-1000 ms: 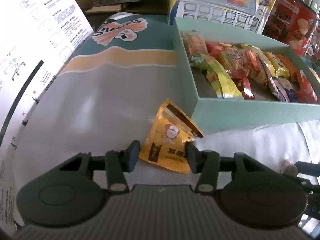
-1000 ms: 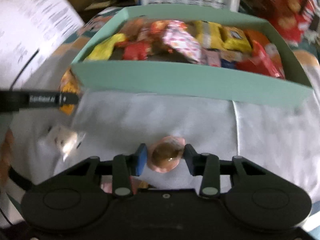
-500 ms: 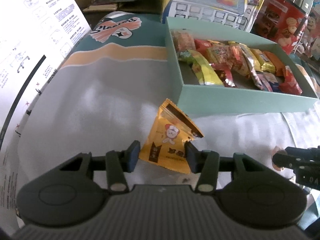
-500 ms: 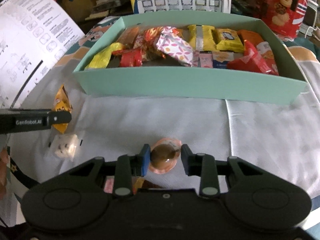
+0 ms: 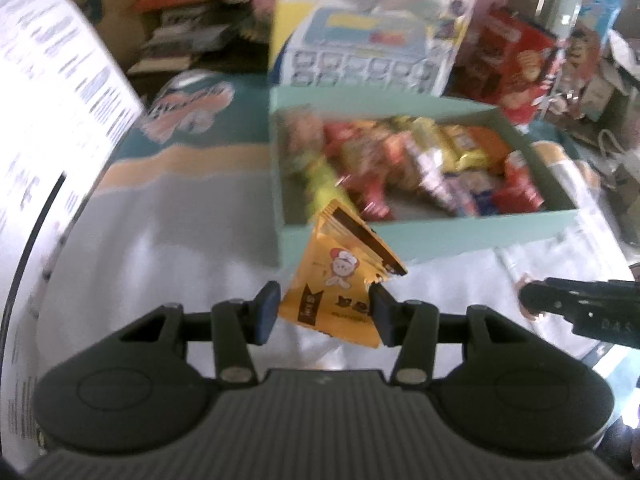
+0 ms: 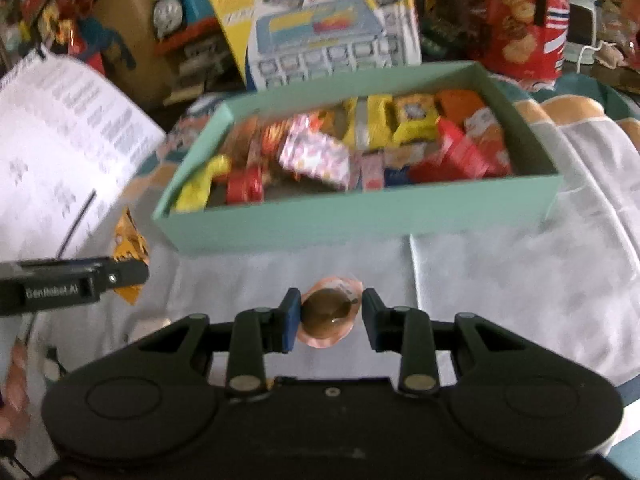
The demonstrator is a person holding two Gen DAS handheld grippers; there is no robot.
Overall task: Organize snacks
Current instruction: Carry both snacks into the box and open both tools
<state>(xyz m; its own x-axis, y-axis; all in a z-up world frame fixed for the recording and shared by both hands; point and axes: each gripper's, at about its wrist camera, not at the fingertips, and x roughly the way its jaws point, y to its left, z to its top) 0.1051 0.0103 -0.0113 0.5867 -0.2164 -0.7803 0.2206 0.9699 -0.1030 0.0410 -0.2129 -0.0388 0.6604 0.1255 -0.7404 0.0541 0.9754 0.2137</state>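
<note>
My left gripper (image 5: 324, 307) is shut on an orange snack packet (image 5: 340, 276) with a cartoon figure, held in the air just before the near left corner of the mint-green box (image 5: 440, 236). My right gripper (image 6: 329, 309) is shut on a small round jelly cup (image 6: 325, 316) with a brown centre and pink rim, held above the white cloth in front of the box (image 6: 360, 216). Several wrapped snacks fill the box. Each gripper shows at the edge of the other's view: the right one (image 5: 580, 304) and the left one (image 6: 80, 284) with its packet (image 6: 128, 248).
A large white printed sheet (image 6: 60, 160) stands at the left. Behind the box are a toy carton (image 6: 332, 32) and a red cookie bag (image 6: 520, 20). White cloth (image 6: 520, 280) covers the surface in front and to the right of the box.
Both grippers have lifted off the cloth with their snacks, the left with the orange packet, the right with the jelly cup. The right jaws drew in a little on the cup.
</note>
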